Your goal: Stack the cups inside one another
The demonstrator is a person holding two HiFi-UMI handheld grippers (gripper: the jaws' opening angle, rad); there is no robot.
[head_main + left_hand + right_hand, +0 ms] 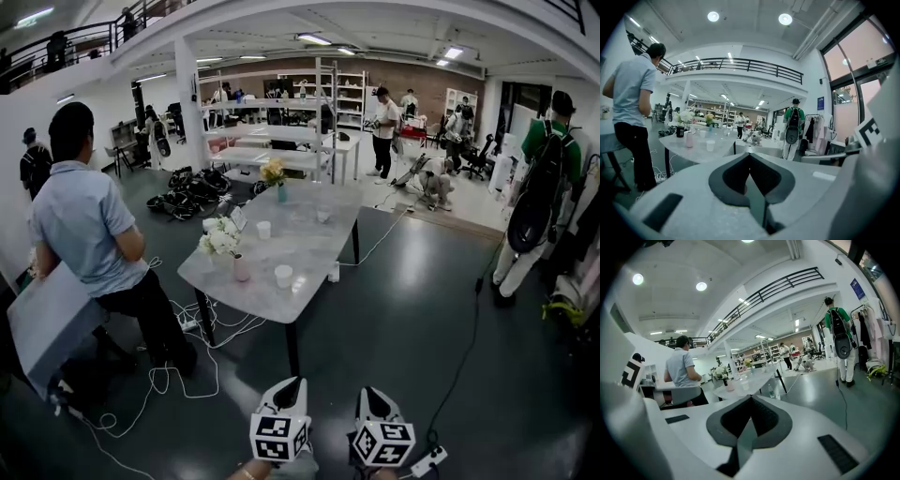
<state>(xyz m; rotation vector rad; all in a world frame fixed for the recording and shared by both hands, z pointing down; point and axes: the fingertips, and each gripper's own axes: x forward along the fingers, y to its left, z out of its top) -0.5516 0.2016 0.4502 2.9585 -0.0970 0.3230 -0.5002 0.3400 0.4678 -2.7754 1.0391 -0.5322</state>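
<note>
Several white cups stand apart on the marble table (309, 253) well ahead of me: one near its front edge (283, 276), one further back (263, 230), and one toward the far side (323, 214). My left gripper (292, 384) and right gripper (373, 396) hang side by side at the bottom of the head view, over the dark floor and far short of the table. Both are shut with nothing between the jaws. In the left gripper view the shut left gripper (750, 157) points toward the front cup (710, 145). In the right gripper view the front cup (744, 384) shows small above the shut right gripper (750, 400).
A pink vase (241, 267) with white flowers (220, 236) and a blue vase of yellow flowers (275, 176) share the table. A bottle (334, 272) stands on the floor by a table leg. A person (89, 234) sits at left; another with a backpack (539, 197) stands at right. Cables (178, 370) trail across the floor.
</note>
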